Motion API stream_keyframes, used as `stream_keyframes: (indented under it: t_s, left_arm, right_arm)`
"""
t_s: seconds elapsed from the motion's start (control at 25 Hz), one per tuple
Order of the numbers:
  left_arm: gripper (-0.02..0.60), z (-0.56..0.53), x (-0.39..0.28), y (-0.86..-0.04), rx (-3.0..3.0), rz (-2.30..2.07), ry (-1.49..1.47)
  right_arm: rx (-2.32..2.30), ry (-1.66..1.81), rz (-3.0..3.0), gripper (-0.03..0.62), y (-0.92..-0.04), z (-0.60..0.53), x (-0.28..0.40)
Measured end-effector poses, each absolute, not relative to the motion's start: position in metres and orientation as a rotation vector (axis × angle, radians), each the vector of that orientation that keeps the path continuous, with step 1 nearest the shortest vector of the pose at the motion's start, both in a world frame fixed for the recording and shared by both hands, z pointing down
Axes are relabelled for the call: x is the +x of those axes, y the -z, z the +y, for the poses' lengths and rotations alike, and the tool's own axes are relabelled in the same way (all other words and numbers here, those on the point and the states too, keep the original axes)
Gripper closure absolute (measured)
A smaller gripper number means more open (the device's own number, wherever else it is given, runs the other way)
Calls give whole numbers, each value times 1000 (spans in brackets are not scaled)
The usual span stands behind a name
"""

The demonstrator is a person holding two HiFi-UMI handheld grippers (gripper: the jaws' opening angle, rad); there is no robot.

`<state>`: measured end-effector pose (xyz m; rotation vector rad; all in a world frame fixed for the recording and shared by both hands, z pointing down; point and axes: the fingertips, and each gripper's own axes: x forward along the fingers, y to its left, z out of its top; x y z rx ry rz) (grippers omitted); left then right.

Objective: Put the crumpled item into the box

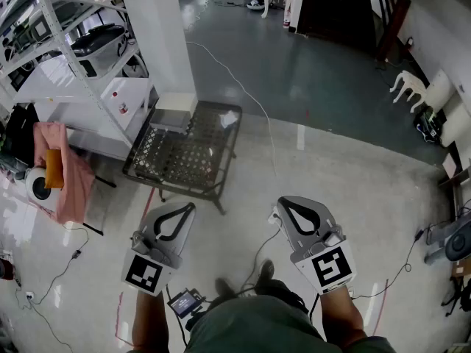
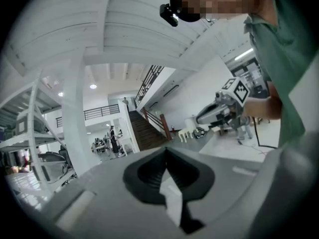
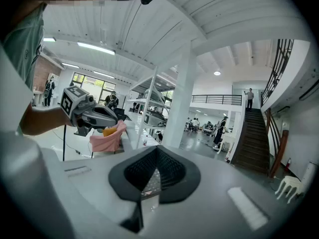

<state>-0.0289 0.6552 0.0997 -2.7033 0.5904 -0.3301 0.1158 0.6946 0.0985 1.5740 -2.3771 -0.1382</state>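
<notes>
- The crumpled item (image 1: 229, 118) is a small white lump, too small to tell which way it points.
- It lies at the far right corner of the mesh surface (image 1: 176, 164), apart from the box (image 1: 175, 113).
- The left tongs (image 1: 190, 207) and right tongs (image 1: 282, 201) are pressed together, holding nothing.

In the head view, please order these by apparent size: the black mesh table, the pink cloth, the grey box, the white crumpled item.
Largest to smallest:
black metal mesh table
pink hanging cloth
flat grey box
white crumpled item
</notes>
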Motion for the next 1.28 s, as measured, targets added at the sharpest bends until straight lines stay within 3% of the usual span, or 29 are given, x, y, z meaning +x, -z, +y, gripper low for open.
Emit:
stream_keyframes:
  t_s: [0.68,1.28]
  left_arm:
    - [578,605,60,-119,-2744,754,378]
    - [578,538,79,-137,-2776,814,400]
  right_arm:
    - [1468,64,-2504,586,-116,633,208]
    - [1458,-18,-2532,588,-137,557,233]
